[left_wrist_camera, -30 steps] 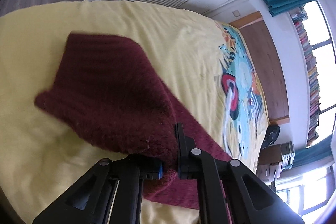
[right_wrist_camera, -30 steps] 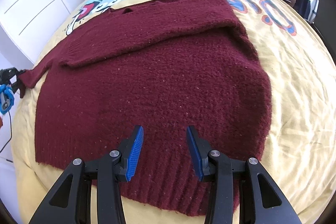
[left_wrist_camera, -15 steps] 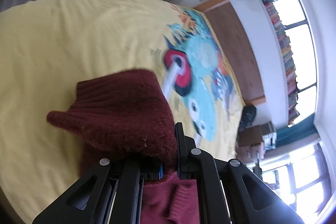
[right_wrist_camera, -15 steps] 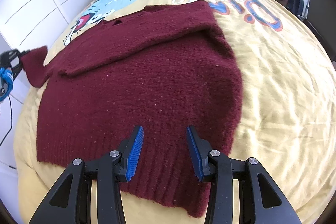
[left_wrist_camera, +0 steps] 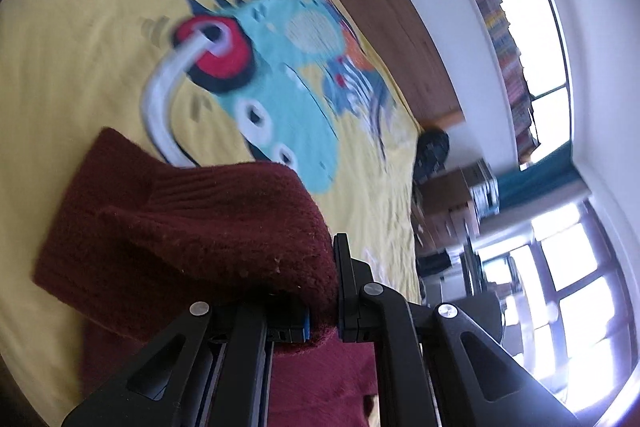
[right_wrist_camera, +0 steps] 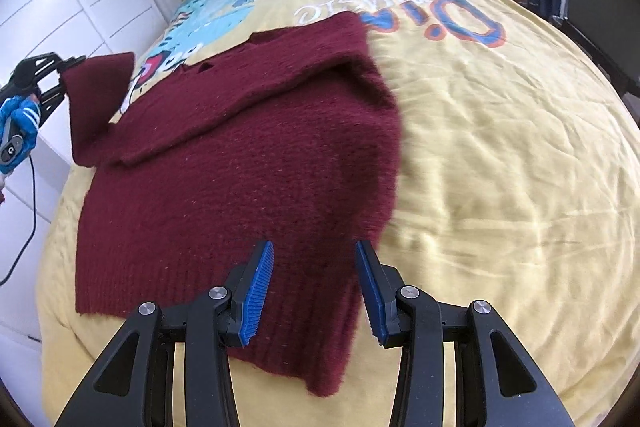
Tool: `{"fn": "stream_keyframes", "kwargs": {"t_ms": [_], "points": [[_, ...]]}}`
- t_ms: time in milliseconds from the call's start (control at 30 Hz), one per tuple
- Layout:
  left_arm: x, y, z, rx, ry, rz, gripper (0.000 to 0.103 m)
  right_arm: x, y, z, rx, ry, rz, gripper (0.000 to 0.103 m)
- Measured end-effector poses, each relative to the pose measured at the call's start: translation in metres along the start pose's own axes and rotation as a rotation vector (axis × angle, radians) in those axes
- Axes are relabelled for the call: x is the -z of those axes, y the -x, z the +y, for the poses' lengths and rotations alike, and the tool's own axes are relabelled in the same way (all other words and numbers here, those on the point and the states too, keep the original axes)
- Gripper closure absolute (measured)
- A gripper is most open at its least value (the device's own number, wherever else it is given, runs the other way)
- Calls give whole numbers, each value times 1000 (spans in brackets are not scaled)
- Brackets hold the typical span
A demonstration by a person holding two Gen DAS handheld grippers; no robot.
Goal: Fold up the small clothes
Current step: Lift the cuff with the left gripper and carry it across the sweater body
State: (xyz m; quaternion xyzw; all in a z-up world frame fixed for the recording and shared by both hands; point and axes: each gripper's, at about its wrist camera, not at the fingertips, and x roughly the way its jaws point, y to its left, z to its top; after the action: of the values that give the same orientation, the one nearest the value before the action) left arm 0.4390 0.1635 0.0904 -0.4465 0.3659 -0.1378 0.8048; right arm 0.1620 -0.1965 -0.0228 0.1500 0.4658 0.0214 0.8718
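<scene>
Our left claw [left_wrist_camera: 322, 311] is clamped tight on a sleeve cuff [left_wrist_camera: 208, 227] of the dark red sweater [right_wrist_camera: 248, 163], lifting it at nine o'clock, likely to fold it across the body. Our right claw [right_wrist_camera: 314, 295] hangs half open and empty above the hem [right_wrist_camera: 180, 291]. The sweater lies flat on the yellow bedspread [right_wrist_camera: 500, 147], its long axis running from the hem at six o'clock to the collar toward twelve.

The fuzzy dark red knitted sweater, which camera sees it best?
The right wrist view: the dark red knitted sweater lies nearly whole on the yellow printed bedspread. The left wrist view shows only its sleeve end, pinched in the left gripper.
</scene>
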Motion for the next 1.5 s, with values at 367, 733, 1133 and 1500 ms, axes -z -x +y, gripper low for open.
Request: {"fn": "stream_keyframes", "kwargs": {"t_ms": [367, 733, 1133, 1500], "points": [[90, -80, -60, -7, -113, 175, 97, 12, 10, -31, 4, -54, -15, 58], [186, -124, -40, -206, -255, 372, 96, 15, 5, -47, -5, -80, -10, 58], [178, -85, -11, -212, -174, 325, 60, 14, -1, -52, -12, -85, -8, 58], [167, -91, -24, -192, -177, 294, 94, 14, 0, -59, -5, -95, -13, 58]]}}
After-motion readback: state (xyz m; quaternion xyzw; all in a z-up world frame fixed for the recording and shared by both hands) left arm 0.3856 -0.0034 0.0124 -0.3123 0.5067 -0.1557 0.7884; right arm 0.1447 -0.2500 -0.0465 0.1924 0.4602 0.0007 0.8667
